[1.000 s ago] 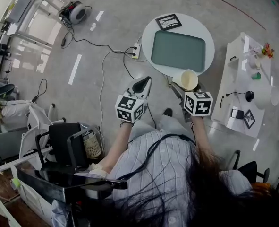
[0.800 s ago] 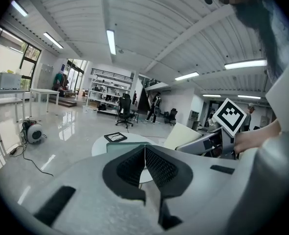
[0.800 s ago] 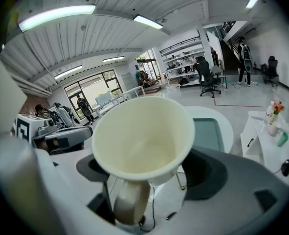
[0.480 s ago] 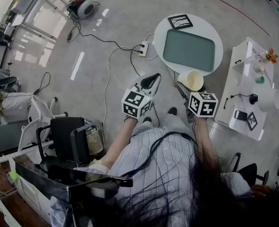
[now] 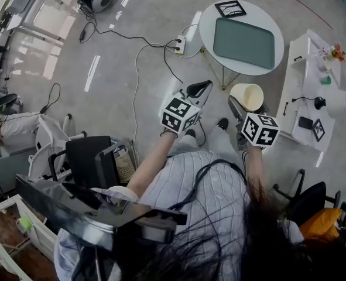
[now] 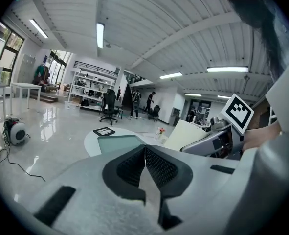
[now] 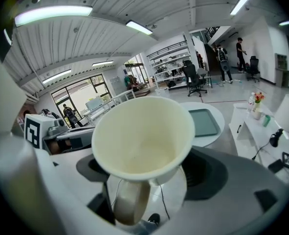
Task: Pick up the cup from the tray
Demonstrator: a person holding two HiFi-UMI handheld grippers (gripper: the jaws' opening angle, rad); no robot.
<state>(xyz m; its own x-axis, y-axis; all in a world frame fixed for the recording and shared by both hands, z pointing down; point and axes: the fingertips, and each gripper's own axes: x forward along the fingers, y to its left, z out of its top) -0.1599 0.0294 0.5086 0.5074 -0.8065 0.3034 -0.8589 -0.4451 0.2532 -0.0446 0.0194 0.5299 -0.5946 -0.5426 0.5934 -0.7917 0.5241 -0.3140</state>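
A cream cup (image 5: 247, 96) hangs in the air over the floor, with my right gripper (image 5: 242, 102) shut on it. In the right gripper view the cup (image 7: 144, 136) fills the centre, mouth open and empty, clamped in the right gripper (image 7: 143, 182). The green tray (image 5: 243, 35) lies bare on the round white table (image 5: 208, 16), well beyond the cup. My left gripper (image 5: 197, 89) is held beside the right one, shut on nothing. Its pads (image 6: 154, 166) meet in the left gripper view, where the tray (image 6: 119, 142) and cup (image 6: 186, 133) show behind.
A white side table (image 5: 304, 57) with small items stands at the right. A framed marker card (image 5: 230, 8) lies on the round table's far side. A power strip (image 5: 180, 44) with cables lies on the floor, and a black chair (image 5: 91, 163) stands to my left.
Both grippers and the cup have drawn back from the round table; the gap between cup and tray has grown. The right gripper keeps its hold on the cup.
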